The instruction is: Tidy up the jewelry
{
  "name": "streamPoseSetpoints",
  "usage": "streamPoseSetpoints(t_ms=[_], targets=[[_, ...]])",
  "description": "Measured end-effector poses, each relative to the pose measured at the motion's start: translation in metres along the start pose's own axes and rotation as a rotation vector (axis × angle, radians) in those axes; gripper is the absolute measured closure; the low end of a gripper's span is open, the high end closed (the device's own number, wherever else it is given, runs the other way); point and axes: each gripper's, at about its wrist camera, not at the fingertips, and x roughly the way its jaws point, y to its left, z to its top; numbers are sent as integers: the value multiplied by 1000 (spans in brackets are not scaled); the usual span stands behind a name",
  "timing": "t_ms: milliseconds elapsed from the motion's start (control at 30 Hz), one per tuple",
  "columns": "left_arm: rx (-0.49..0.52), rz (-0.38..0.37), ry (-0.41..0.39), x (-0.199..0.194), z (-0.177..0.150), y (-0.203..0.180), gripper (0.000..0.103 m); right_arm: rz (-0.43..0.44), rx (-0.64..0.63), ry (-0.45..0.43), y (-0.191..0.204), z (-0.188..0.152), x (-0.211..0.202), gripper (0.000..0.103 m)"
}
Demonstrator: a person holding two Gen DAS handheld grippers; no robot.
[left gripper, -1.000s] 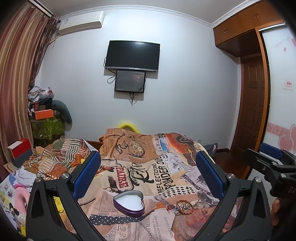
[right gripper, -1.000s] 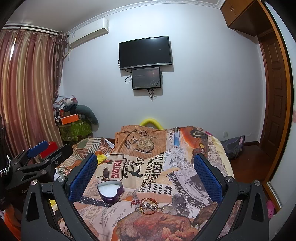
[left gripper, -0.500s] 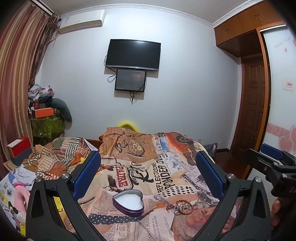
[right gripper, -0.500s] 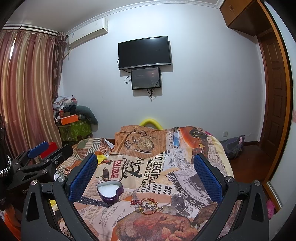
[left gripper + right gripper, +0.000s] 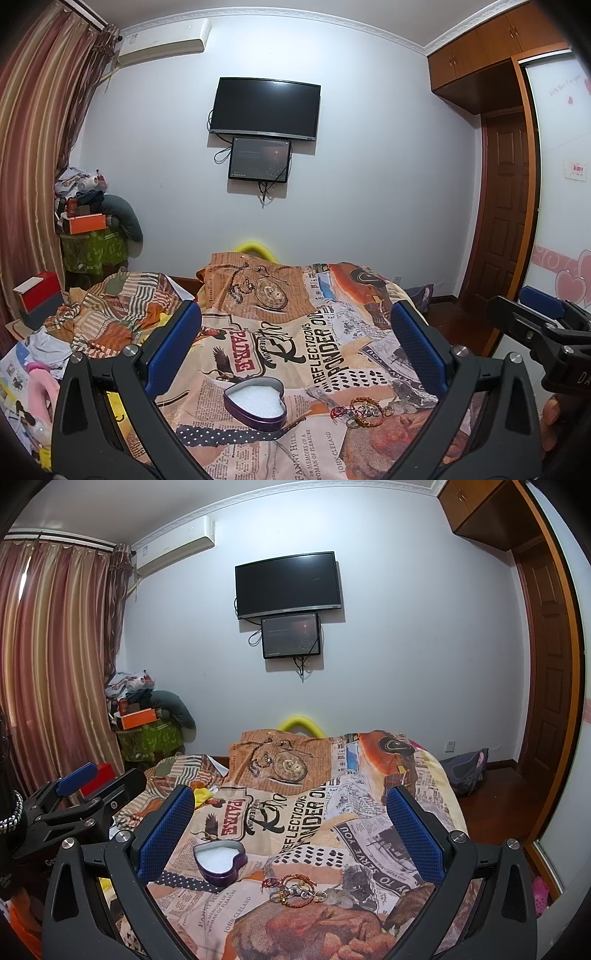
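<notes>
A purple heart-shaped tin (image 5: 256, 404) with white padding lies open on the bedspread; it also shows in the right wrist view (image 5: 220, 861). A small heap of jewelry (image 5: 360, 410), red cord bracelets and metal rings, lies just right of the tin; the right wrist view shows the heap (image 5: 293, 889) too. My left gripper (image 5: 295, 343) is open and empty, held above the bed short of the tin. My right gripper (image 5: 291, 819) is open and empty, held above the heap. Each gripper shows at the edge of the other's view.
The bed carries a newspaper-print cover (image 5: 325, 332) with a crumpled quilt (image 5: 107, 314) at the left. A red box (image 5: 37, 295) and piled clutter (image 5: 88, 229) stand by the curtain. A door (image 5: 506, 206) and wardrobe are at the right. A bag (image 5: 465, 771) lies on the floor.
Both views have shifted only slightly; the left view has drifted a little. The tin and jewelry have not moved and both grippers stay open.
</notes>
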Motion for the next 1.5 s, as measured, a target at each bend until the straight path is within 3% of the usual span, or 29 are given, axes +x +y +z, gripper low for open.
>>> streamPoseSetpoints(t_ms=[1033, 1267, 1500], targets=[[12, -7, 11, 8, -2, -4, 0, -19, 1, 10, -5, -3, 4, 0], [3, -38, 100, 41, -12, -5, 0, -82, -2, 81, -25, -15, 26, 0], [-19, -30, 276, 91, -43, -3, 0, -143, -18, 227, -48, -47, 63, 0]])
